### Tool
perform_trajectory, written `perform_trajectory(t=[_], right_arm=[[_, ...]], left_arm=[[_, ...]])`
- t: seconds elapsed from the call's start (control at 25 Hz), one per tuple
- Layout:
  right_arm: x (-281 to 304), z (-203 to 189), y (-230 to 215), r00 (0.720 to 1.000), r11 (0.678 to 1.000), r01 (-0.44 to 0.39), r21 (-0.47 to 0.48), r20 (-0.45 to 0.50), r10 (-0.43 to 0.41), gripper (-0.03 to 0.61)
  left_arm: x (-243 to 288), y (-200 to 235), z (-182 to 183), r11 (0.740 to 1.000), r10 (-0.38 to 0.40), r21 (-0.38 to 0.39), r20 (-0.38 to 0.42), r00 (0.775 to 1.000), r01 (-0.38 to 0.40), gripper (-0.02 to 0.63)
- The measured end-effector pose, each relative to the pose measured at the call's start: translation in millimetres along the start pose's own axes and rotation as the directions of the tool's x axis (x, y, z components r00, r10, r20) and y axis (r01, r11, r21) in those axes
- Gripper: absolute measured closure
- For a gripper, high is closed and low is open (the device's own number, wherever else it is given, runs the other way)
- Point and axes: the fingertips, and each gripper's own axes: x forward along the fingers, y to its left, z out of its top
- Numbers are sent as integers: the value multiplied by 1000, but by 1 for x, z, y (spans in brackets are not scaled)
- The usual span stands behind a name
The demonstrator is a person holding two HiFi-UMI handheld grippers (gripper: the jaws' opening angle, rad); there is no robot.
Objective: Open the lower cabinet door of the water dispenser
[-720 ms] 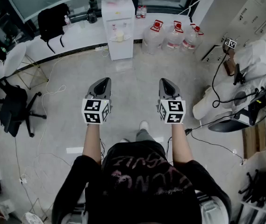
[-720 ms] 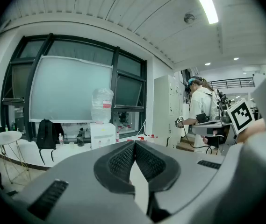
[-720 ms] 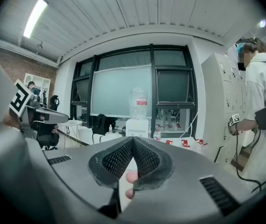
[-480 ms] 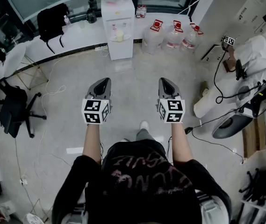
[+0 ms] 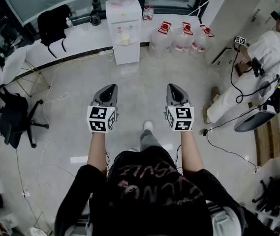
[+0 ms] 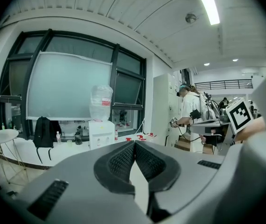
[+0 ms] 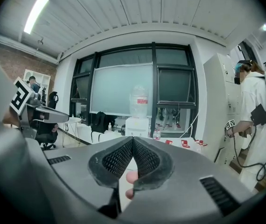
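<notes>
The white water dispenser [image 5: 123,29] stands against the far wall ledge with a clear bottle on top; its lower cabinet door [image 5: 127,51] faces me and looks closed. My left gripper [image 5: 108,90] and right gripper [image 5: 173,89] are held side by side over the floor, well short of the dispenser. Both are shut with nothing between the jaws. The left gripper view shows the dispenser [image 6: 100,133] small and distant above the left gripper [image 6: 133,143]. In the right gripper view the dispenser [image 7: 138,125] sits straight ahead of the right gripper [image 7: 133,138].
Three water jugs [image 5: 182,38] stand right of the dispenser. A black backpack [image 5: 54,19] sits on the ledge at left. An office chair [image 5: 11,118] and a round white table [image 5: 15,62] are at left. A person in white [image 5: 260,65] stands at right. Cables [image 5: 231,151] trail across the floor.
The person in white at right has got up and shifted further right and back. My foot has stepped slightly forward. Both grippers keep their pose and stay shut.
</notes>
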Motion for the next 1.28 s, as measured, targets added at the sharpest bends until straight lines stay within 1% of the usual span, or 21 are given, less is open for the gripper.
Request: perform_trajectory(t=[0.24, 0.44, 0.6, 0.84, 1.04, 1.28], right_arm=[[46, -5, -9, 1000, 1000, -12, 11, -27, 13, 565], [102, -9, -25, 998, 999, -26, 24, -54, 28, 565], [151, -9, -50, 997, 998, -41, 41, -65, 43, 565], [217, -6, -87, 994, 996, -68, 53, -85, 73, 565], [258, -4, -103, 990, 994, -99, 50, -98, 103, 565], [292, -6, -109, 987, 992, -111, 67, -113, 119, 565]], left_arm=[[34, 21, -5, 1000, 0, -3, -36, 999, 0, 601], [81, 48, -7, 1000, 13, -10, -75, 997, -14, 601], [127, 68, -5, 999, 35, -22, -102, 994, -38, 601], [189, 85, 2, 997, 63, -36, -138, 988, -69, 601], [219, 102, 8, 994, 97, -39, -151, 984, -104, 601], [241, 120, 7, 992, 109, -41, -182, 977, -118, 601]])
